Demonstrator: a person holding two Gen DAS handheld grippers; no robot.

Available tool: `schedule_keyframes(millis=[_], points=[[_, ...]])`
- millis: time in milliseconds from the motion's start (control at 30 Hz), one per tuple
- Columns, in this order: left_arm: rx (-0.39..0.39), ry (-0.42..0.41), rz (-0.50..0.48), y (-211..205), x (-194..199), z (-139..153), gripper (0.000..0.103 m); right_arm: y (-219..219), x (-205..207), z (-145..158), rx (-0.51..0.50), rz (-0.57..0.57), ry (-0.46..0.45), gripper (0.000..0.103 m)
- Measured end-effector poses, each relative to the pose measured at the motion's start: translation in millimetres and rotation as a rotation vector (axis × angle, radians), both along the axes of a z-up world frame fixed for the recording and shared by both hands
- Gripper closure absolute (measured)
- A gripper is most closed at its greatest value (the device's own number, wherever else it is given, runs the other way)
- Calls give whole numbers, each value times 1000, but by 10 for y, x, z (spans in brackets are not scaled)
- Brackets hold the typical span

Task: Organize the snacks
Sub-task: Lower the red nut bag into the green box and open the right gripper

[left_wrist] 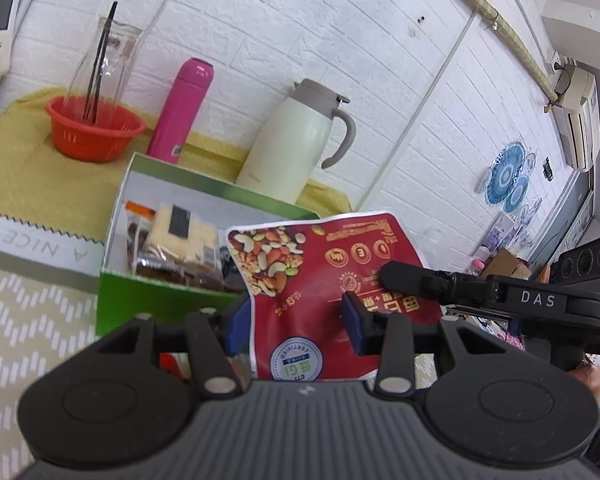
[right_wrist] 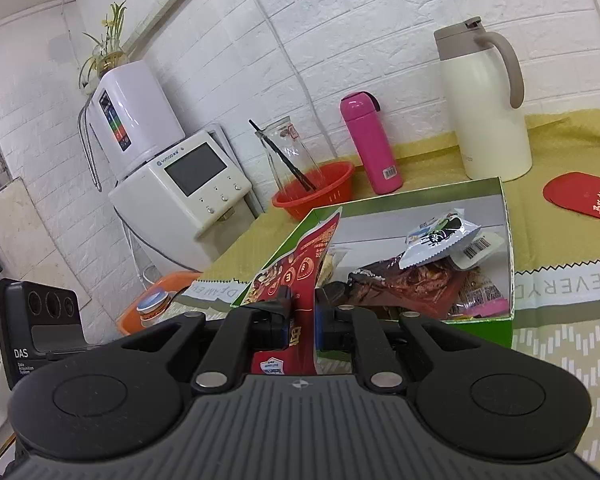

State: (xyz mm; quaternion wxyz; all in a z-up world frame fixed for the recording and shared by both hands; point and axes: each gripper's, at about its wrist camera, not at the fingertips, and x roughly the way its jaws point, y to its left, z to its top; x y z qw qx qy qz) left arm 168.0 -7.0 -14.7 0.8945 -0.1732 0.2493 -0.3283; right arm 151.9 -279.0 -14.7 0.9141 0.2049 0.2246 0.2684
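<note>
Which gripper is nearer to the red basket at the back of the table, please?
Left, probably. The left gripper faces the red basket from the green box's near side; the right gripper sits farther right, pinching the nut bag.

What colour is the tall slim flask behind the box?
Bright pink flask, clearest in the right wrist view.
</note>
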Motion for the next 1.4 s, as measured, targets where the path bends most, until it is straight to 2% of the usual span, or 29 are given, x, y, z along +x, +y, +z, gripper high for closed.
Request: schedule_keyframes(millis=[367, 500, 667, 867, 1033, 1067, 1133, 1167, 1200, 1300, 1400], points=[[7, 6, 21, -15, 486, -57, 64, -35, 469, -134, 82, -14, 23, 82], [20, 22, 32, -22, 742, -81, 63, -37, 737, -237, 111, -39, 54, 81], [23, 34, 43, 3, 924, -119, 63, -93, 965, -404, 209, -53, 124, 81], [67, 22, 38, -64, 1050, -111, 61, -117, 1104, -455, 230, -96, 127, 79], [132, 10, 37, -190, 1116, -99, 55, -161, 1223, -417, 143, -167, 96, 80], [138, 6, 38, -200, 1104, -97, 55, -159, 1218, -406, 115, -170, 87, 78], [164, -12, 42, -209, 1047, -82, 50, -138, 1183, -387, 24, -203, 58, 61], [177, -24, 46, -206, 1009, -71, 47, -112, 1154, -377, -42, -219, 36, 34], [199, -39, 56, -198, 959, -56, 44, -87, 1112, -364, -96, -235, 13, 0], [245, -81, 78, -126, 786, -10, 40, -44, 922, -295, -219, -308, -114, 0], [263, -99, 91, 12, 567, 16, 35, -24, 763, -186, -303, -332, -181, 0]])
